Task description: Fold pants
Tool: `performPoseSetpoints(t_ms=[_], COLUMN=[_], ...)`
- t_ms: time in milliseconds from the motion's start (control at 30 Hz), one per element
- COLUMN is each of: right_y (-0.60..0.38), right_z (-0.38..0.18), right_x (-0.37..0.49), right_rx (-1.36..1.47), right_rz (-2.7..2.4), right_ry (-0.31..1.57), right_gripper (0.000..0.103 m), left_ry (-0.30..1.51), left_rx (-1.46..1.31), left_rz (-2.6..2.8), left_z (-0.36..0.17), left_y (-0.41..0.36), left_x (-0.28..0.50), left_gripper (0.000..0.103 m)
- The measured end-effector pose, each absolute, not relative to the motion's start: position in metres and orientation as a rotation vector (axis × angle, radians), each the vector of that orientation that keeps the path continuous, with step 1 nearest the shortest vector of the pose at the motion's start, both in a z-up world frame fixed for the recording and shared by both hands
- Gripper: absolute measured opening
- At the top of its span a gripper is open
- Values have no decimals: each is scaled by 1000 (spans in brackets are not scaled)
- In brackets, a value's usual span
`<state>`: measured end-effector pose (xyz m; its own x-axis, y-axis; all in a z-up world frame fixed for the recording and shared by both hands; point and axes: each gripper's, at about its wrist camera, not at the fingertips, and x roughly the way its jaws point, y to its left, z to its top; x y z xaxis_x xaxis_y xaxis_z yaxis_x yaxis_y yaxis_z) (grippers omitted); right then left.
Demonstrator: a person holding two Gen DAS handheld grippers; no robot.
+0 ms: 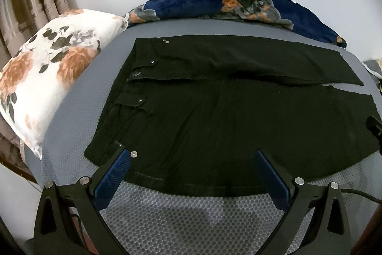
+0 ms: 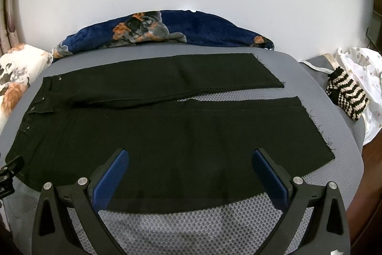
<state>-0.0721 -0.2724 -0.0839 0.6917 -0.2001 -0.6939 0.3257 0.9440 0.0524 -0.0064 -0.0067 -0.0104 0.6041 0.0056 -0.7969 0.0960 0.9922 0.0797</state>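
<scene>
- Left wrist view has my left gripper [image 1: 192,165] spread wide and holding nothing, its blue pads [image 1: 112,179] low over the near edge of the pants [image 1: 214,116], close to the waistband end.
- In the right wrist view, my right gripper [image 2: 190,165] is just as wide open and empty, hovering over the near edge further toward the leg ends.
- Each view catches a dark bit of the other tool at its border, so the two sit side by side along that near edge.
- The pants lie flat and spread out on the grey mesh mat [image 2: 191,219], waistband to my left and frayed hems to my right. The two legs lie apart with a sliver of mat showing between them.
- I judge that no fold is made yet, so this is the very start, with both tools lined up for a first grasp.
- Next, I think each tool must drop onto the near leg's edge and pinch the cloth alone, not the mat. Both would then lift together and carry that leg over onto the far one, hem to hem.
- As for writing, I can read no brand or label. The waistband shows only metal studs [image 1: 152,62], and the small mark near my left pad is too blurred to make out.
- A pillow [image 1: 47,68] and a blanket [image 2: 191,28] sit beyond the mat, clear of the work.
</scene>
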Motion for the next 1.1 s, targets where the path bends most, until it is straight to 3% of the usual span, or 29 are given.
performPoseSetpoints(t_ms=[1100], right_y=[-277], right_z=[-89], right_x=[-67], right_rx=[192], right_rz=[-303], right_ry=[777], right_gripper=[102], left_ry=[914], left_rx=[129], left_rz=[-75], left_z=[-10], left_y=[-12], left_x=[8], left_gripper=[102])
